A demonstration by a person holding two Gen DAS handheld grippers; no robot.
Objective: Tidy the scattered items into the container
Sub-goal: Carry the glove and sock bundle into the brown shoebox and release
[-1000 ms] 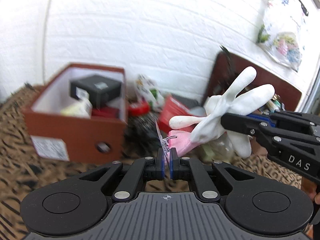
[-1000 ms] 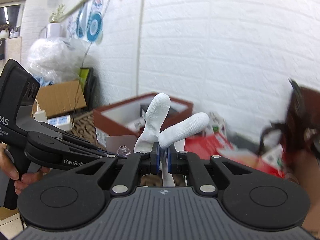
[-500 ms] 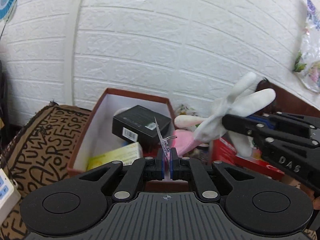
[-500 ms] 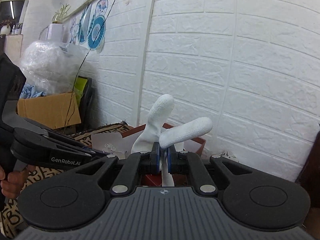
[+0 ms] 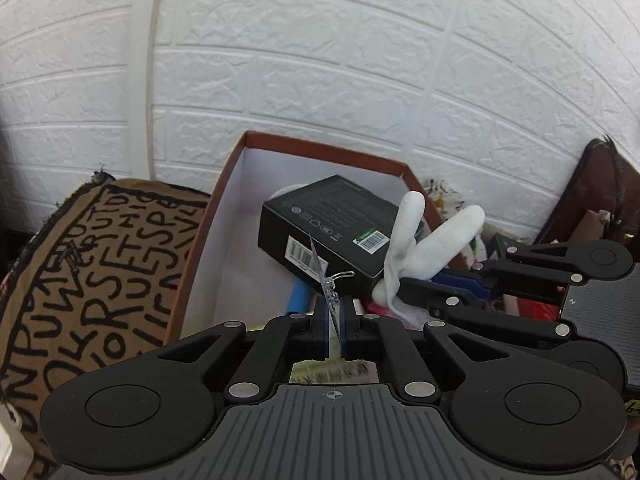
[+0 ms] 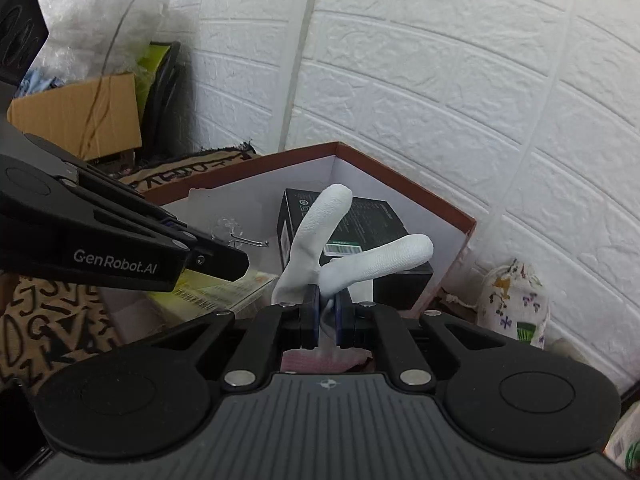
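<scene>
Glove (image 6: 320,240), white and knitted, is what my right gripper (image 6: 327,312) has clamped between its pads, two stuffed fingers sticking up over the open container (image 6: 400,178). My left gripper (image 5: 333,316) is closed on a clear plastic hook (image 5: 326,276), a thin transparent piece with a wire bend, also held above the container. I see both grippers side by side over the near end of that brown box with its white inside walls.

Inside it I can make out a black carton (image 5: 332,228) with barcode labels, a yellowish packet (image 6: 224,284) and something blue (image 5: 298,296) I cannot identify. The box sits on a tan rug (image 5: 92,264) printed with black letters, pushed up against a white brick-pattern wall (image 5: 320,60). To the right of the box a small floral drawstring pouch (image 6: 512,300) leans at the wall. Off to the left I see a cardboard box (image 6: 80,112) and a heap of clear plastic wrap (image 6: 92,12).
</scene>
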